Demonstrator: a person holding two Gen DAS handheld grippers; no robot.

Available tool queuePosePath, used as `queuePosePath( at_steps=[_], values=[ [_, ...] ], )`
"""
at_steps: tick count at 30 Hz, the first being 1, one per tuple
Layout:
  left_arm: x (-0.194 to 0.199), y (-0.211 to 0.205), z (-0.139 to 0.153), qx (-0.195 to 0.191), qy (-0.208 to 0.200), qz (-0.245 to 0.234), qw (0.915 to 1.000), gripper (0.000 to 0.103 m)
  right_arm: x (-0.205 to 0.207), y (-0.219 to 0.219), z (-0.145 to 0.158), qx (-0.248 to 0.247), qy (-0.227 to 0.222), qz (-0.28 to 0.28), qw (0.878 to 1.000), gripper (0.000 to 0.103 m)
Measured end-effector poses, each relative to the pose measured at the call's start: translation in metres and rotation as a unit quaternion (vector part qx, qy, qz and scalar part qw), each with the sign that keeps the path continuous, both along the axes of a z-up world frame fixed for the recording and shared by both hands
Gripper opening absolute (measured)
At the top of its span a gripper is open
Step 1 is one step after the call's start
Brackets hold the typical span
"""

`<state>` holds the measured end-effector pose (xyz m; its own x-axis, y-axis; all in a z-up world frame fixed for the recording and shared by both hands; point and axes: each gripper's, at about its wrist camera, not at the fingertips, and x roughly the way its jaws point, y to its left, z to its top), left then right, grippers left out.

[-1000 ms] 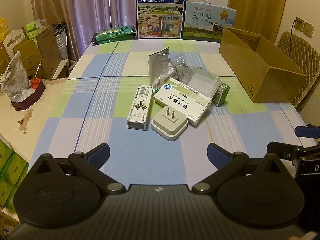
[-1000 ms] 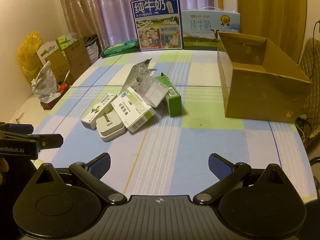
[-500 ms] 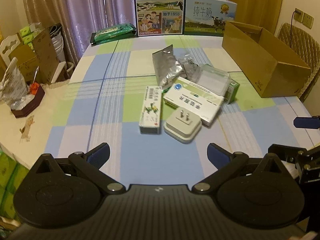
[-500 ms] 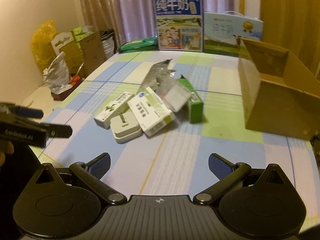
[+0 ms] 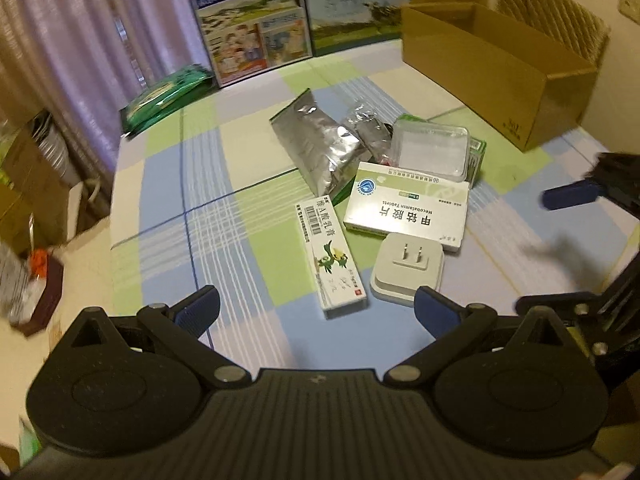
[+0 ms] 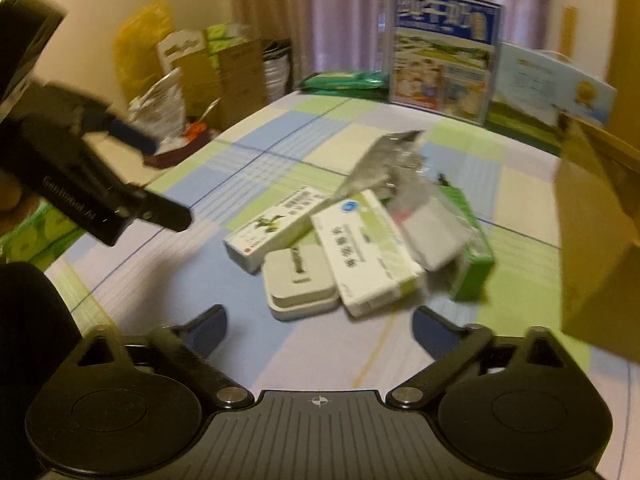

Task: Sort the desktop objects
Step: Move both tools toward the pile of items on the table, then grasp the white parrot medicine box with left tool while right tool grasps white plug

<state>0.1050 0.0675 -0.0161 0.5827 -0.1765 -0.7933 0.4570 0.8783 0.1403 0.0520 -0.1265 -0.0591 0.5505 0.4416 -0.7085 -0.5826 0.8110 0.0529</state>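
Observation:
A small pile lies mid-table: a long white ointment box [image 5: 330, 256], a white plug adapter [image 5: 408, 272] with prongs up, a white medicine box [image 5: 408, 210], a silver foil pouch [image 5: 316, 148], a clear plastic case [image 5: 432, 148] and a green box [image 5: 478, 156] under it. My left gripper [image 5: 316, 314] is open just short of the ointment box and adapter, holding nothing. My right gripper [image 6: 320, 326] is open and empty, close to the adapter [image 6: 300, 280] and medicine box [image 6: 364, 252]. Each gripper shows blurred in the other's view: the right gripper [image 5: 564, 248], the left gripper [image 6: 156, 178].
An open cardboard box [image 5: 492, 68] stands at the table's right side. Two milk cartons [image 5: 248, 20] and a green packet [image 5: 164, 100] sit along the far edge. A chair [image 5: 552, 12] is behind the box. Boxes and bags [image 6: 192, 76] crowd the left of the checked tablecloth [image 5: 200, 200].
Both grippers have moved forward toward the pile, which now looms larger in both views. The left view has tilted. Nothing on the table has shifted, and both jaws stay apart.

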Motion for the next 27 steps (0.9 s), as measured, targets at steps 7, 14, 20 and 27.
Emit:
queuePosePath(
  at_steps=[7, 14, 20, 27],
  values=[
    [0.023, -0.001, -0.020, 0.021, 0.018, -0.070, 0.9971, 0.099, 0.026, 0.034, -0.022, -0.037, 0.006, 0.060, 0.997, 0.080],
    [0.036, 0.001, -0.041, 0.026, 0.034, -0.107, 0.9934, 0.099, 0.052, 0.048, -0.051, -0.055, 0.032, 0.080, 0.995, 0.075],
    [0.043, 0.000, -0.057, 0.034, 0.044, -0.135, 0.9893, 0.099, 0.061, 0.062, -0.057, -0.074, 0.023, 0.096, 0.992, 0.074],
    [0.052, 0.001, -0.063, 0.043, 0.042, -0.147, 0.9874, 0.099, 0.061, 0.080, -0.064, -0.122, -0.011, 0.134, 0.983, 0.065]
  ],
)
